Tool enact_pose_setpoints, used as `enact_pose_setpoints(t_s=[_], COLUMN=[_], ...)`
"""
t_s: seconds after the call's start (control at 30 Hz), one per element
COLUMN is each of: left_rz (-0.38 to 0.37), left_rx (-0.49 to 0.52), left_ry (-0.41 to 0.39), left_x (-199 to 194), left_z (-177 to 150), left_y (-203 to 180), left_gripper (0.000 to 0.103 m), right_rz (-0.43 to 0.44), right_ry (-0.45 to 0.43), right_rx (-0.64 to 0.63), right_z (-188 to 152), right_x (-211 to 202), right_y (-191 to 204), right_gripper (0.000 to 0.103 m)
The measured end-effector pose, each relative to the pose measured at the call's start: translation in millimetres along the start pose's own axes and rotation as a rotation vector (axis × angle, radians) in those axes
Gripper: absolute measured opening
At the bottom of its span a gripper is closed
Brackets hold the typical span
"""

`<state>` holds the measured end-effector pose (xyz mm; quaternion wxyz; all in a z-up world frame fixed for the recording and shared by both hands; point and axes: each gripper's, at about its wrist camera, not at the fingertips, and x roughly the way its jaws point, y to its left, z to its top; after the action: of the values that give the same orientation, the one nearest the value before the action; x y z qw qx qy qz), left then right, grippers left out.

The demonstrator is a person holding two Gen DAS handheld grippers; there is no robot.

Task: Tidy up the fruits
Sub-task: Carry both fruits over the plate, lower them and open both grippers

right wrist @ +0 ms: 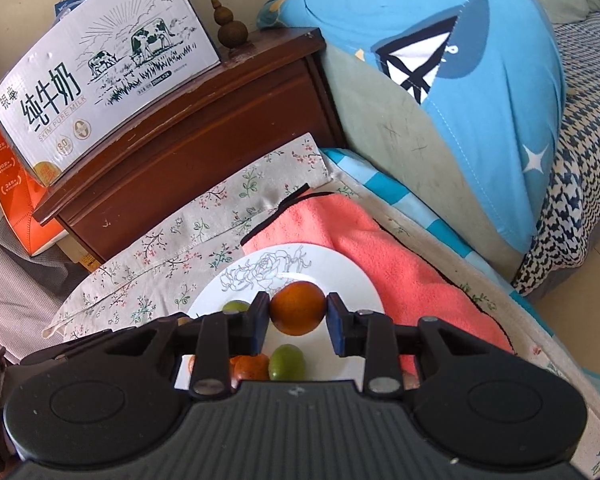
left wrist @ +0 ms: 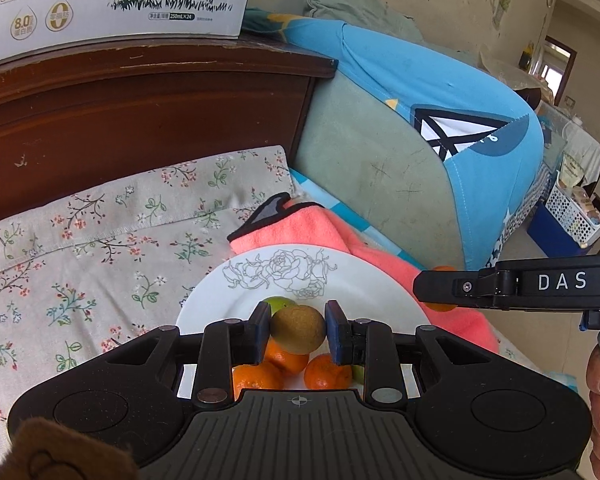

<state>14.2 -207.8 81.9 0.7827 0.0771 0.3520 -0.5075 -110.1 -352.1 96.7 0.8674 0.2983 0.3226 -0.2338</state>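
Observation:
A white plate (left wrist: 228, 280) with a rose drawing lies on a floral cloth and pink towel. My left gripper (left wrist: 298, 330) is shut on a brown kiwi (left wrist: 298, 330), held just above the plate. Under it lie oranges (left wrist: 327, 372) and a green fruit (left wrist: 278, 303). My right gripper (right wrist: 298, 314) is shut on an orange (right wrist: 298, 314) above the same plate (right wrist: 352, 280). Below it lie a green fruit (right wrist: 287, 362) and another orange (right wrist: 252, 367). The right gripper's finger (left wrist: 512, 284) shows at the right of the left wrist view, with the orange (left wrist: 444, 269) behind it.
A pink towel (right wrist: 380, 248) and floral cloth (left wrist: 80, 240) cover the surface. A brown wooden cabinet (left wrist: 140, 120) stands behind, with a milk carton box (right wrist: 100, 88) on top. A blue and green cushion (right wrist: 460, 100) lies to the right.

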Motion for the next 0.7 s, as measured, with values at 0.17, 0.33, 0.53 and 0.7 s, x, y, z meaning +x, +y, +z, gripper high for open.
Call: enact_pose_setpoints(t_s=[0.17, 0.33, 0.53, 0.7], left_rz=[-0.014, -0.034, -0.027, -0.004], left_rx=[0.004, 0.006, 0.017, 0.018], left_ry=[-0.006, -0.004, -0.012, -0.037], left_x=[13.2, 22.5, 25.0, 15.8], left_z=[0.4, -1.0, -4.9, -0.2], left_y=[-7.8, -13.2, -16.4, -17.6], left_gripper=[0.026, 0.027, 0.028, 0.043], right_rz=[-0.022, -0.031, -0.041, -0.037], right_ry=[0.025, 0.039, 0.063, 0.066], right_rx=[0.055, 0.066, 0.124, 0.205], right_z=[-2.3, -3.3, -4.4, -4.9], right_x=[4.8, 11.2, 19.0, 20.9], right_y=[-10.3, -11.0, -17.4, -27.4], right_gripper=[0.031, 0.031, 0.031, 0.034])
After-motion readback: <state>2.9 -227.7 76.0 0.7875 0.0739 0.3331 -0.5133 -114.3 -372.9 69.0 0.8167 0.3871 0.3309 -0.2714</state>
